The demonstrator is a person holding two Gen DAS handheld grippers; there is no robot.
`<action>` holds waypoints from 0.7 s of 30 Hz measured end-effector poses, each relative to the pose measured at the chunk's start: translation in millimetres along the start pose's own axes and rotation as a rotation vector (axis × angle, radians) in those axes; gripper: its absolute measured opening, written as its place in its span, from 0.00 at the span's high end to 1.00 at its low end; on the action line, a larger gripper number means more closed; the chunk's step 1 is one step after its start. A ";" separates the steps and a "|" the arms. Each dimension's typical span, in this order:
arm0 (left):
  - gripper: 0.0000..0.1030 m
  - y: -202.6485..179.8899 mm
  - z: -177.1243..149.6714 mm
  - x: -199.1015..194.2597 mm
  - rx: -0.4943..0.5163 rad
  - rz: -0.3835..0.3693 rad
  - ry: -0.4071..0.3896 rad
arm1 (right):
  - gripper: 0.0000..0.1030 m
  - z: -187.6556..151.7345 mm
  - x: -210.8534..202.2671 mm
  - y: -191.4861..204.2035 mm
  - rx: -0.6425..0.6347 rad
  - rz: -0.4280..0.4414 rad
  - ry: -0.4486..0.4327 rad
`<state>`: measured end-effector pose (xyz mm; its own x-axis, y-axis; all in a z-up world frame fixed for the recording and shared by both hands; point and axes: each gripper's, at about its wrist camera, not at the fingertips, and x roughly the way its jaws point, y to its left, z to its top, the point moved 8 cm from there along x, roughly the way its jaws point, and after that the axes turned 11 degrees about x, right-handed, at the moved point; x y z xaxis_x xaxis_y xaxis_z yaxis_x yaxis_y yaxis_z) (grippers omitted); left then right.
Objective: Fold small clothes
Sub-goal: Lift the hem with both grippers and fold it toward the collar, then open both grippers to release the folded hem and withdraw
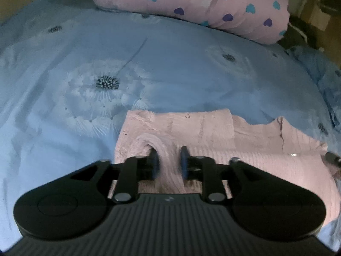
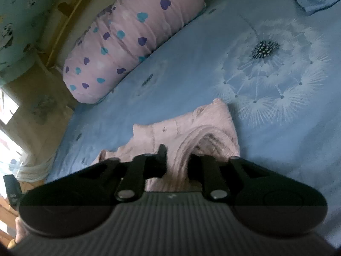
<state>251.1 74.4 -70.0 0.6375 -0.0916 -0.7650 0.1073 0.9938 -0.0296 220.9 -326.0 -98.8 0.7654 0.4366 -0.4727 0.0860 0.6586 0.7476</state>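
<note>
We have a small pink knitted garment (image 1: 213, 132) lying on the blue bed sheet (image 1: 170, 64), low in the centre of both wrist views, already partly doubled over. Our left tool (image 1: 168, 162) stands partly spread with a ridge of knit between its pads, not pinched. Our right tool (image 2: 177, 160) is likewise parted over a fold, gripping nothing. We judge a fold just laid down; next we must find a fresh edge and pinch it cleanly.
</note>
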 end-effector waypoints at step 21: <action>0.27 -37.9 -15.0 -137.8 0.066 0.089 -0.100 | 0.40 -44.3 -109.0 83.3 -0.417 -0.102 -0.121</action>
<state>147.8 50.3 26.9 0.7192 -0.0127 -0.6947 0.0949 0.9923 0.0801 116.4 -291.5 -5.7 0.8376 0.2983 -0.4576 -0.0811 0.8964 0.4358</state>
